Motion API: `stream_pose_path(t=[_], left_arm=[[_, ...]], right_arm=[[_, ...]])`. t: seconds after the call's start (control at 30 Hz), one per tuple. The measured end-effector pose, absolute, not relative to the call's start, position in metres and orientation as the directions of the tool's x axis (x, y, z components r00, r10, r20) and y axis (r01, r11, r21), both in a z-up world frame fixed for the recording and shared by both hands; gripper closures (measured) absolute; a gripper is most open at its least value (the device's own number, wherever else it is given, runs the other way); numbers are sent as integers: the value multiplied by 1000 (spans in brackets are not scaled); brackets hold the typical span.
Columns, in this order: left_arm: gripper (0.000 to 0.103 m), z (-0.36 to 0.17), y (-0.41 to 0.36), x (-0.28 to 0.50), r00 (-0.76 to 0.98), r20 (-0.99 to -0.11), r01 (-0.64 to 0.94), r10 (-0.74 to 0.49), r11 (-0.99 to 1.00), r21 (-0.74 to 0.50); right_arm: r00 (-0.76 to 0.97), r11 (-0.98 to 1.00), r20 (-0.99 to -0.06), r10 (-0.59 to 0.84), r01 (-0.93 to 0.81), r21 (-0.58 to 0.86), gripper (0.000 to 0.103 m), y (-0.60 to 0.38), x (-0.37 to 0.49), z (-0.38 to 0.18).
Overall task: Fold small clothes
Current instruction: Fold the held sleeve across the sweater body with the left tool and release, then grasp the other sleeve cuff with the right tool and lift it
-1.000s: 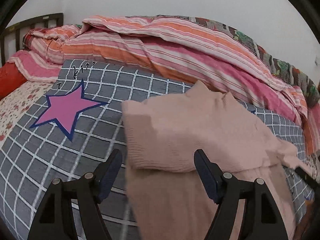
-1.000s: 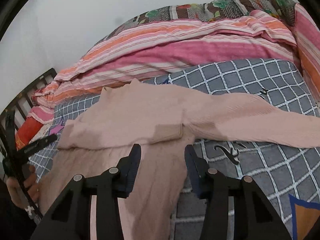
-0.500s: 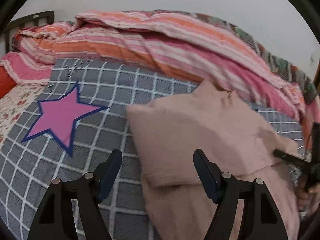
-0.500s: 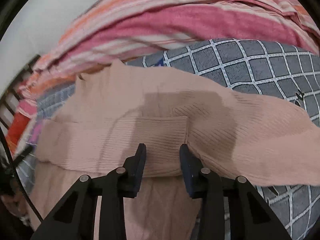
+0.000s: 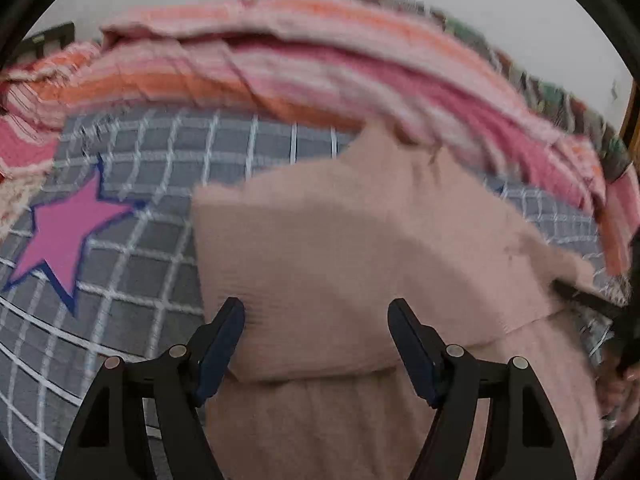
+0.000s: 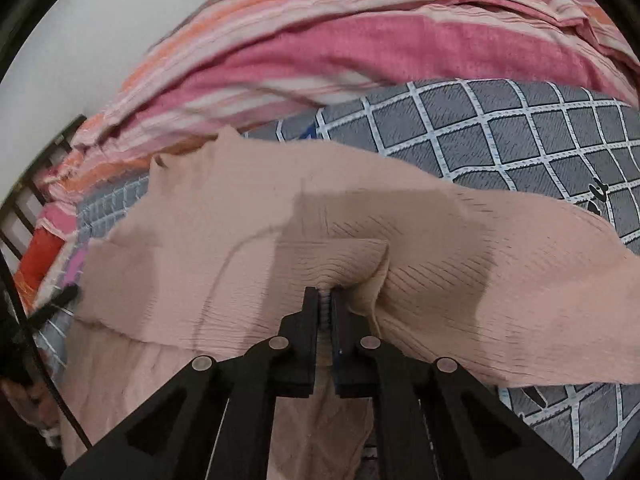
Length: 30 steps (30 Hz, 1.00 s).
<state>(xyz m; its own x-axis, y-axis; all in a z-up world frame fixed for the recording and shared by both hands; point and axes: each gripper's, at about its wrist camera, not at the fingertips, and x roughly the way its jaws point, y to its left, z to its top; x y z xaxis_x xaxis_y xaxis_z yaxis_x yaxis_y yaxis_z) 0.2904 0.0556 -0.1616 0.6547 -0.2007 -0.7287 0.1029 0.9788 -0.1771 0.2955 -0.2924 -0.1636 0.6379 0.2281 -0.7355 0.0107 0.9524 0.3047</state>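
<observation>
A pale pink ribbed sweater (image 6: 224, 248) lies on the grey checked bedspread (image 6: 520, 128), one sleeve folded across its body and the other stretched to the right. My right gripper (image 6: 327, 294) is shut on the folded sleeve's cuff, which bunches between the jaws. In the left wrist view the sweater (image 5: 360, 248) fills the middle. My left gripper (image 5: 316, 308) is open and empty, its fingers either side of the folded part's near edge.
A striped pink and orange quilt (image 6: 320, 48) is piled along the back of the bed by the wall. A pink star (image 5: 64, 236) is printed on the bedspread at the left. A dark bed frame (image 6: 24, 216) stands at the far left.
My right gripper moved forward onto the folded sleeve cuff and closed on it. My left gripper shifted right along the sweater and stayed open.
</observation>
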Motion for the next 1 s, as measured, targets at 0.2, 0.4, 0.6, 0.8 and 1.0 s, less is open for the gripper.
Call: stream_pose_path(t=[0.2, 0.4, 0.6, 0.8, 1.0], left_arm=[[23, -165, 47, 287, 656, -735, 118, -169, 986, -121], [21, -164, 45, 282, 670, -727, 110, -149, 989, -102], [19, -164, 46, 282, 673, -726, 103, -145, 989, -101], [17, -165, 44, 283, 669, -731, 107, -134, 991, -84], [14, -167, 45, 286, 664, -735, 117, -140, 990, -83]], right_arm=[[692, 967, -708, 141, 57, 249, 60, -325, 250, -135], [737, 940, -671, -82, 282, 194, 40, -406, 190, -123], [667, 846, -718, -201, 487, 215, 35, -491, 138, -148], [682, 811, -723, -111, 483, 331, 35, -520, 118, -169], [676, 775, -725, -136, 528, 348, 35, -548, 130, -171]])
